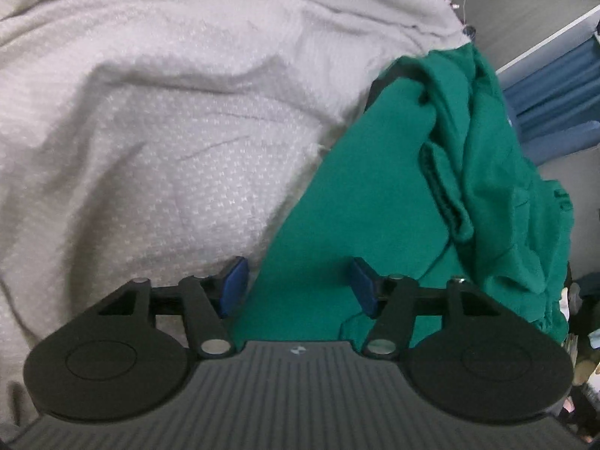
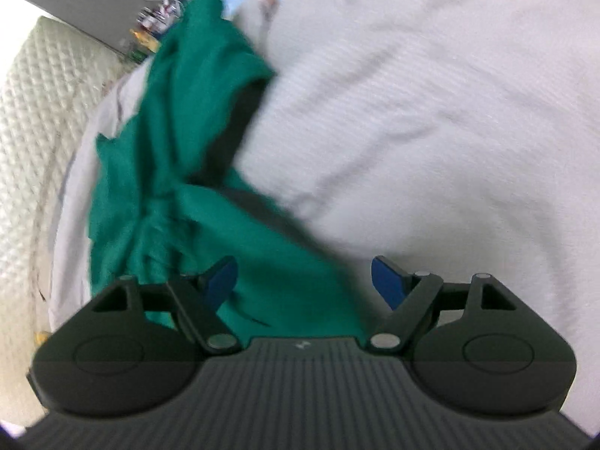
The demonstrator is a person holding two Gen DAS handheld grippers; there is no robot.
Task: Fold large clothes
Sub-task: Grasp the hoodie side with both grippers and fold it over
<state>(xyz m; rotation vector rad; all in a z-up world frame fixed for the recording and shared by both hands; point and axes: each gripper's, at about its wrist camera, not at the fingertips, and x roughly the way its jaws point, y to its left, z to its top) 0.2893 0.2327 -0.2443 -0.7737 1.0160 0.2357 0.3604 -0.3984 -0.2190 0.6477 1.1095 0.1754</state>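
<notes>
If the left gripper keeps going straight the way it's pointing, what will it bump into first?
Most likely the green garment. The left gripper has open jaws with that cloth lying right ahead between them, spread on the pale blanket. How far off it is cannot be judged.

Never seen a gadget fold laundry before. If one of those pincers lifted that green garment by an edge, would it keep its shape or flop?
Probably flop: the green garment already lies bunched in soft folds on the pale bedcover. It looks like thin knit, so likely light. On that textured cover it may drag and bunch rather than slide if pushed.
</notes>
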